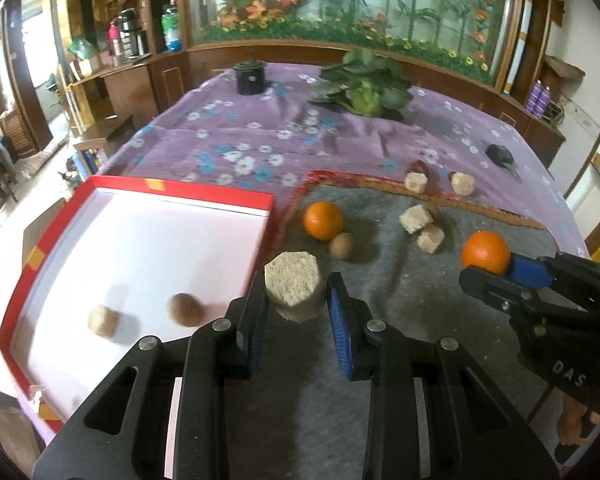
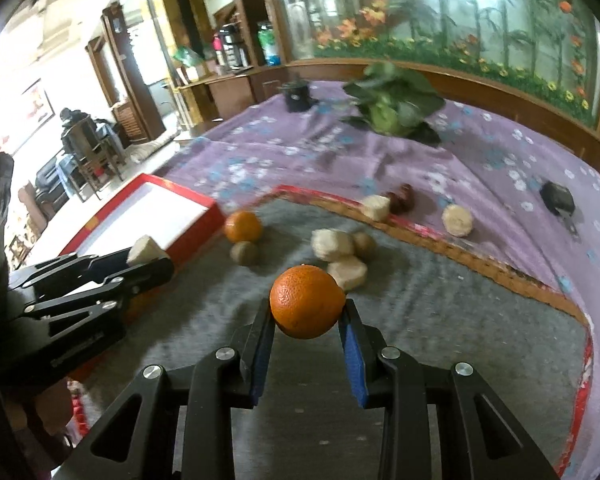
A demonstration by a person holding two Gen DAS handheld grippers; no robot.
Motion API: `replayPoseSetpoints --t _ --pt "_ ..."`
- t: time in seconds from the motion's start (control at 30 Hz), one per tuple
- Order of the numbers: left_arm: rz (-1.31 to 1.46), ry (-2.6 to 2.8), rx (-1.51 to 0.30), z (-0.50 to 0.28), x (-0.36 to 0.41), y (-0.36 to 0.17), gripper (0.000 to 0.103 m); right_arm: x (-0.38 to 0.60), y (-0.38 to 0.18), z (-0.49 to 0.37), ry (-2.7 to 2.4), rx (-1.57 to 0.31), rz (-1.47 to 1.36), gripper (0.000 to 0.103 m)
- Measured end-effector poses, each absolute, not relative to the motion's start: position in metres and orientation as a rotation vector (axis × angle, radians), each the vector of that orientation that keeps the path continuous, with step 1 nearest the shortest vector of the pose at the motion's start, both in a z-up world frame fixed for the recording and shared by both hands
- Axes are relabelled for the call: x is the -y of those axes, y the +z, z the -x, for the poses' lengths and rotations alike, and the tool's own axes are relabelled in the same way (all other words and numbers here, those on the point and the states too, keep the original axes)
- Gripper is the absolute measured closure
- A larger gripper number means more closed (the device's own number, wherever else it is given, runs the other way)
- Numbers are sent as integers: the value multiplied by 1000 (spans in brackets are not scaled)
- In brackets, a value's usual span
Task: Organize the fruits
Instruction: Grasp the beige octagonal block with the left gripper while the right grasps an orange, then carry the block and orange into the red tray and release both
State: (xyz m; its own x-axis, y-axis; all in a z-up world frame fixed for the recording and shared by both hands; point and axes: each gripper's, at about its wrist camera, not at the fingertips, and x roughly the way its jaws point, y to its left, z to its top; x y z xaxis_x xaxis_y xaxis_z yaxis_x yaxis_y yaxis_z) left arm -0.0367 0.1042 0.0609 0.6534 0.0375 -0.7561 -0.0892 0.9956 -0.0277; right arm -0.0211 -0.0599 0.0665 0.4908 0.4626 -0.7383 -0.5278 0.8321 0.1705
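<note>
My left gripper is shut on a beige hexagonal block and holds it above the grey mat, beside the red box. It also shows in the right wrist view. My right gripper is shut on an orange, lifted over the mat; it shows in the left wrist view too. A second orange and a brown kiwi-like fruit lie on the mat by the box. Inside the box lie a brown fruit and a beige block.
Several beige blocks lie on the grey mat and its red-bordered edge, with dark red fruits. On the purple flowered cloth farther back stand a leafy green vegetable, a black pot and a black object.
</note>
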Motion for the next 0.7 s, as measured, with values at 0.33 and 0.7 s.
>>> replayPoseSetpoints --t 0.33,0.7 --pt "85 177 -846 61 -153 63 75 -1 75 40 734 -861 126 71" --pt "133 289 -868 81 -209 52 75 -79 66 32 818 -874 217 71"
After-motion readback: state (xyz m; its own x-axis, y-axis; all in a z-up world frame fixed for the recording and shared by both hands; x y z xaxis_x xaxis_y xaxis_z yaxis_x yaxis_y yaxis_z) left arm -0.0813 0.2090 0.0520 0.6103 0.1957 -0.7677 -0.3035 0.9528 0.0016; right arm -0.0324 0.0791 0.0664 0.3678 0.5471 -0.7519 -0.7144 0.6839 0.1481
